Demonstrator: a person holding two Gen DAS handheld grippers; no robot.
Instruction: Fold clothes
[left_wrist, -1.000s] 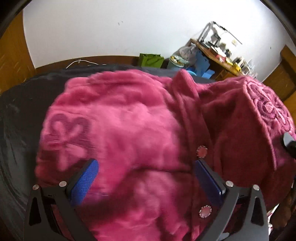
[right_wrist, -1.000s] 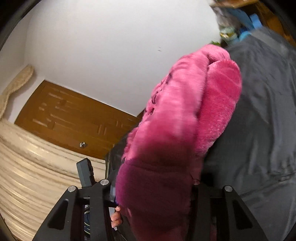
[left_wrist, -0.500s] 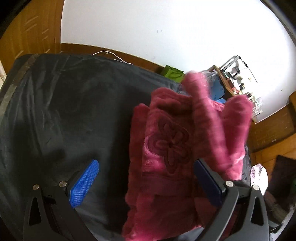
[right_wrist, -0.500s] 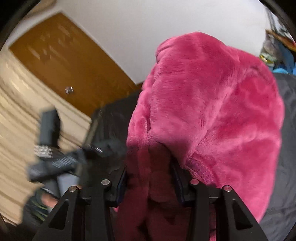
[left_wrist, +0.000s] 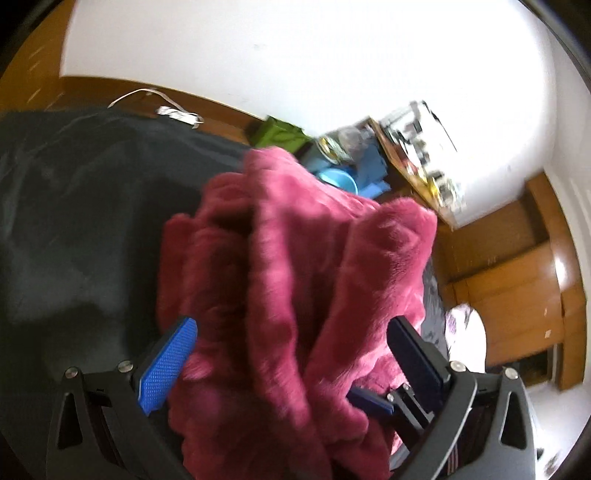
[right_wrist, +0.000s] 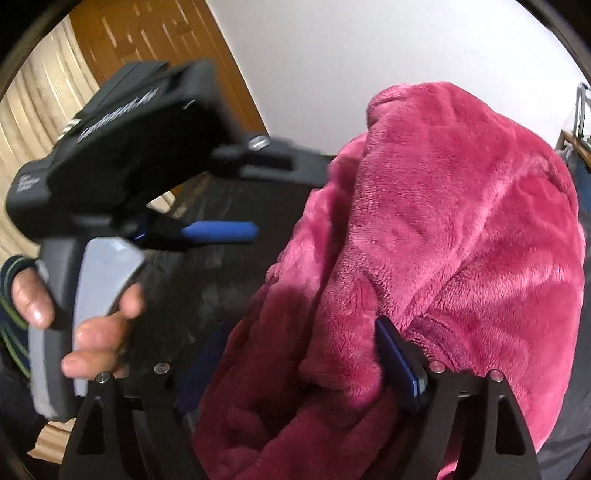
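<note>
Pink fleece garment (left_wrist: 295, 295), spread wide across the left wrist view a second ago, is now bunched into a hanging bundle mid-frame, between that gripper's blue pads (left_wrist: 166, 369). More dark sheet (left_wrist: 81, 221) is exposed at left.

Right wrist view: left gripper (right_wrist: 221, 232) and the hand (right_wrist: 85, 325) holding it now fill the left half, much closer. Right gripper (right_wrist: 295, 369) has widened around the fleece.

Pink garment (right_wrist: 461, 221) plush fleece; dark sheet (left_wrist: 74, 221) smooth matt cloth; wardrobe (left_wrist: 517, 288) glossy wood.
</note>
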